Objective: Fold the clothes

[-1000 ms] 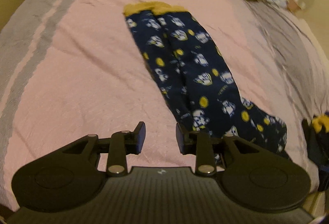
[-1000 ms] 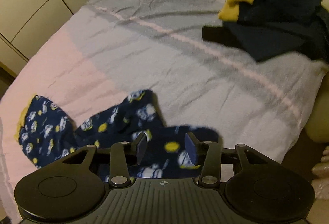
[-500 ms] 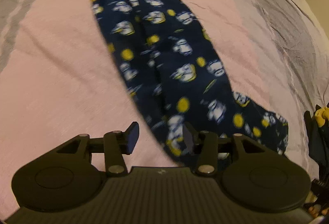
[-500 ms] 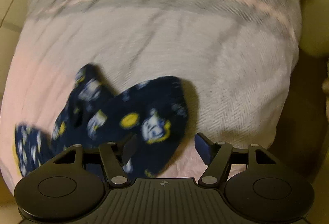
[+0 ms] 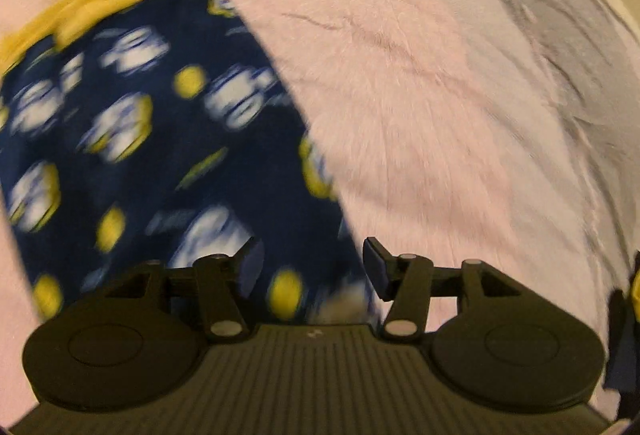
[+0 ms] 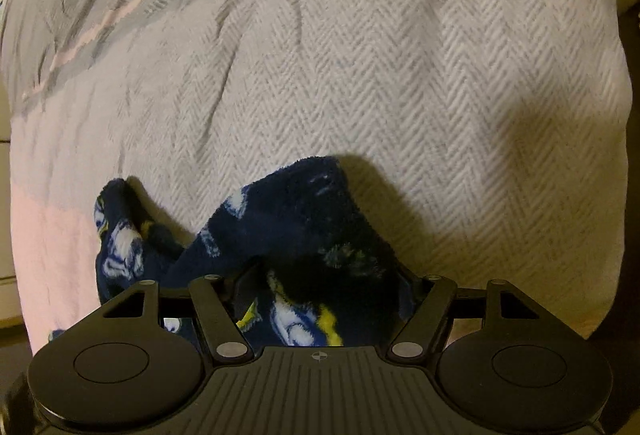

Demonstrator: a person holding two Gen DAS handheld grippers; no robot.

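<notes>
Navy printed trousers point(image 5: 152, 139) lie on my blanket point(image 5: 420, 95), my left gripper point(image 5: 310, 271) spread wide over their edge, my right gripper point(image 6: 320, 287) wide around the bunched end.

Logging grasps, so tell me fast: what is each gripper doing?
Left gripper: open, over the patterned pajama pants.
Right gripper: open, straddling the pants' bunched end.
</notes>
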